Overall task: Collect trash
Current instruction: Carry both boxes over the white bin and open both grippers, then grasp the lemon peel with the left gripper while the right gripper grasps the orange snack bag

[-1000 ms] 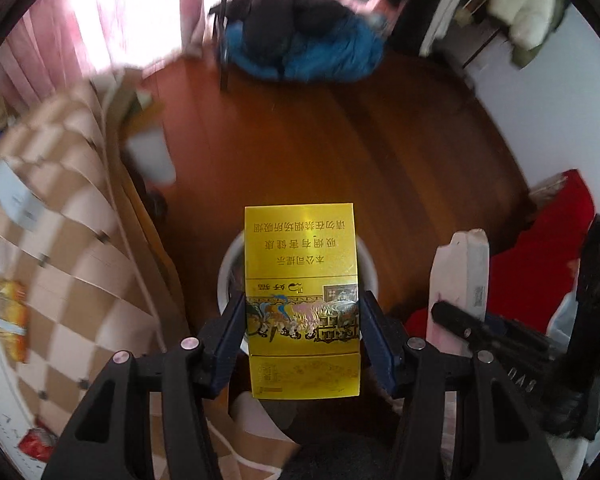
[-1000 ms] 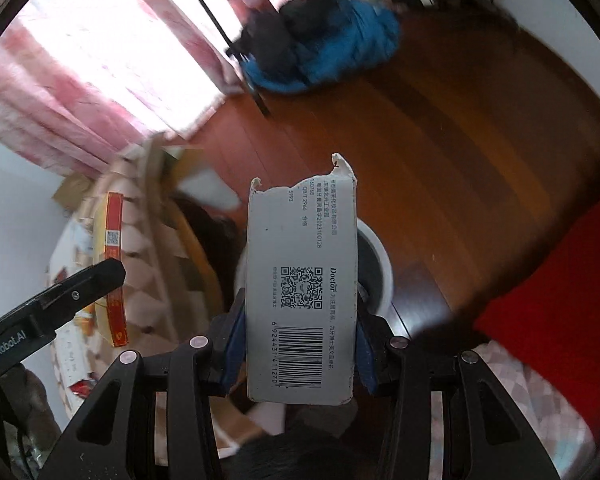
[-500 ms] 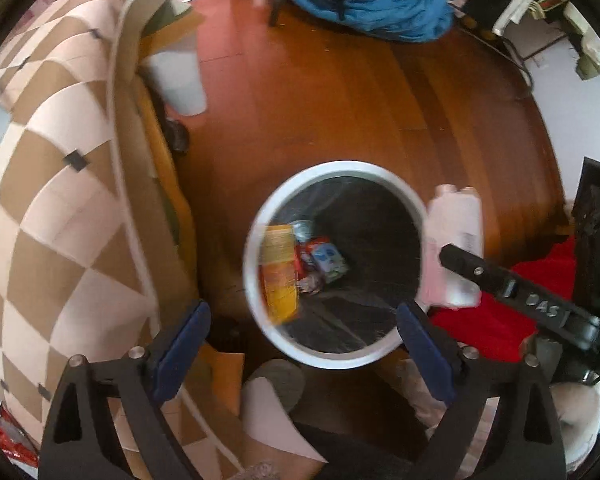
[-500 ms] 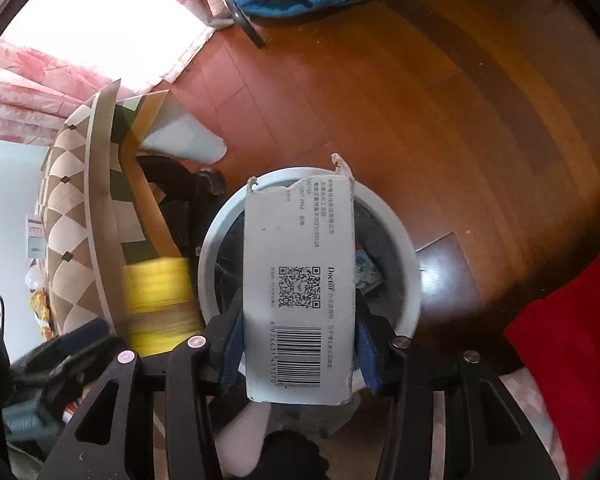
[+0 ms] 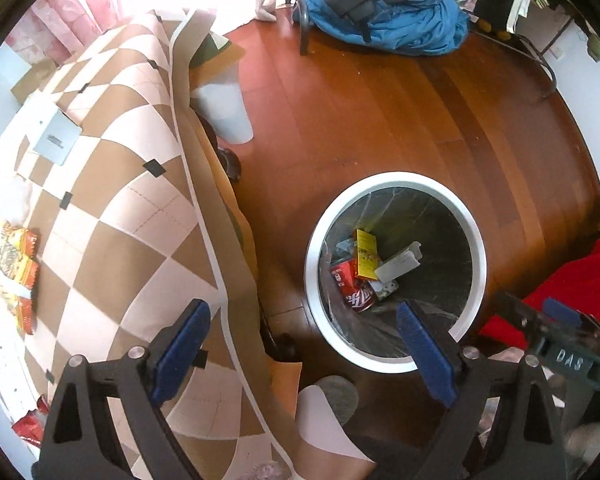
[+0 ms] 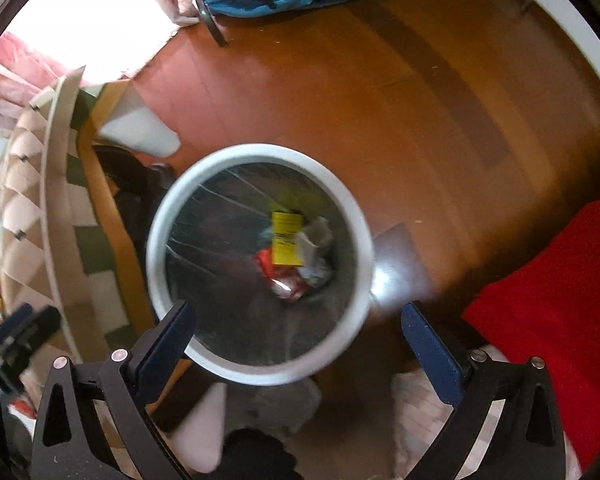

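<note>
my left gripper (image 5: 304, 344) and right gripper (image 6: 296, 340) are spread wide with nothing in them, the right one just opened. the yellow box (image 5: 366, 254) and white box (image 5: 398, 266) lie in the bin (image 5: 476, 256), at 1 o'clock from my left gripper. if i dip lower i might bump its rim.

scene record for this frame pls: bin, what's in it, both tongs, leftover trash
bin: white-rimmed trash bin with dark liner, on wooden floor
contents: yellow box, white box, red can, small scraps
left tongs: open, nothing between the pads, partly over the bin rim
right tongs: just opened wide, empty, above the bin
leftover: orange snack wrapper on checkered cloth
view quality: right wrist view blurred
</note>
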Motion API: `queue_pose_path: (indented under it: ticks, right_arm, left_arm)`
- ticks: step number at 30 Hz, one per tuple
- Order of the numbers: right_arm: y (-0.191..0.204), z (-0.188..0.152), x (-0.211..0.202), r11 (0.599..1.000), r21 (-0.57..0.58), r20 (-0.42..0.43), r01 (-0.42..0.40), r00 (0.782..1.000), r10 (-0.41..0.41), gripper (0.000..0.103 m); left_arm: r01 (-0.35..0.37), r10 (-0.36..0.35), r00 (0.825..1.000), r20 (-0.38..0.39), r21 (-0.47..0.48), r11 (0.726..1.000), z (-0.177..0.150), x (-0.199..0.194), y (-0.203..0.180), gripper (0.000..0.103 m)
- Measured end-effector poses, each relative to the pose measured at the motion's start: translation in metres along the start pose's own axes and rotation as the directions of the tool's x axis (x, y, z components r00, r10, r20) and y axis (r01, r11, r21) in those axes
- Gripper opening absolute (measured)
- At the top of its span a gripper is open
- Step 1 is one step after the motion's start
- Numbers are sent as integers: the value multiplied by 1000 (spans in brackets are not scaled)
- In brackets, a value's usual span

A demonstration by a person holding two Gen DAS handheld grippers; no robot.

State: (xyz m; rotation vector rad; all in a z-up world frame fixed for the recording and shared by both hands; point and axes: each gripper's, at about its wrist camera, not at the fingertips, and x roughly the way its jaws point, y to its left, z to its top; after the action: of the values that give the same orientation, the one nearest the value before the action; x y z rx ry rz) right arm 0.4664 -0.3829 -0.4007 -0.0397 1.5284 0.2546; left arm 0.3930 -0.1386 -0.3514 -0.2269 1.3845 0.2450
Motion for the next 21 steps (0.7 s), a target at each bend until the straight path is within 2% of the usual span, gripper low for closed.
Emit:
queue_pose_path:
  ticks: [5,11,17,21]
  right_arm:
    - [4,-16,-10,999,-12,-10,41,999,-41,103]
    - [6,-27,-26,998,-11,5,54,999,-54,103]
    - [9,-33,-59,999,-1,50,45,998,-45,103]
    - [13,-37,-95,1000,14,104,4,995,-6,103]
  left_arm:
    - [2,-2,1000,8,10,1000,-5,-9,-3,95]
    - [10,-10,1000,25,17,1000,-9,-24,-8,95]
    - [26,-27,997,66,18,1000,-13,-52,-9,95]
    - [29,-31,992,123,14,999,-15,-84,-4,95]
